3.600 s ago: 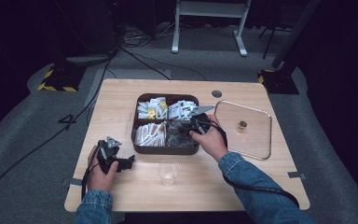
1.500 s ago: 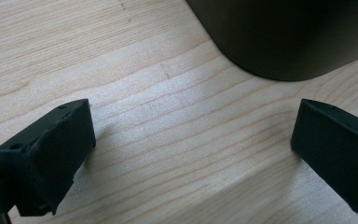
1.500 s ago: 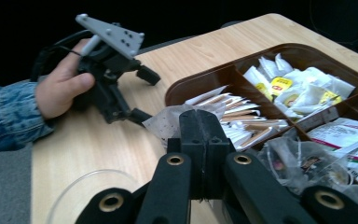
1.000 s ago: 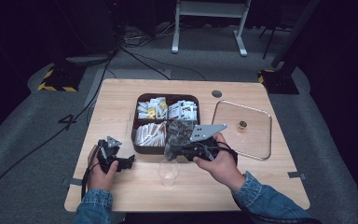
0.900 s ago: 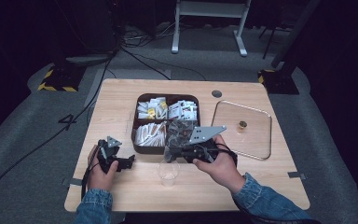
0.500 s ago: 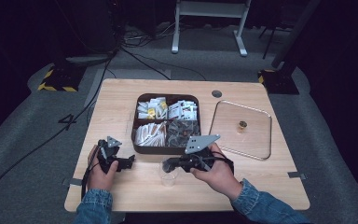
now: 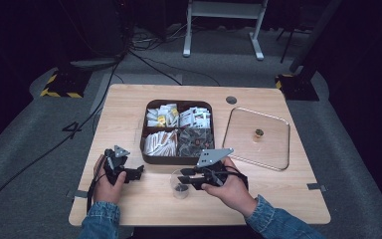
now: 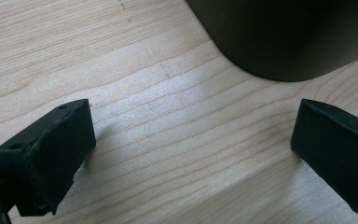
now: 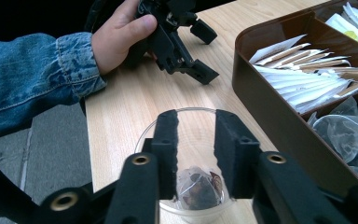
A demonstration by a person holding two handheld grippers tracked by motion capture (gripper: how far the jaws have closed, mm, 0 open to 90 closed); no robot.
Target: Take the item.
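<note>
Left hand-held gripper point(image 7: 129, 173): we find it resting on the tabletop point(image 7: 129, 119), jaws wide, empty, parked clear. Clear cup point(image 7: 180, 183): holds a tea bag point(image 9: 198, 189). Right hand-held gripper point(image 9: 196, 140): jaws slightly parted above it, grasping nothing. Beyond: compartment box point(image 7: 144, 144) of sachets; glass lid point(image 7: 268, 149), neither in the way.

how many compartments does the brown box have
4, in a two-by-two grid inside the brown box: far left holds paper packets, far right more packets, near left white sticks, near right clear tea bags.
</note>
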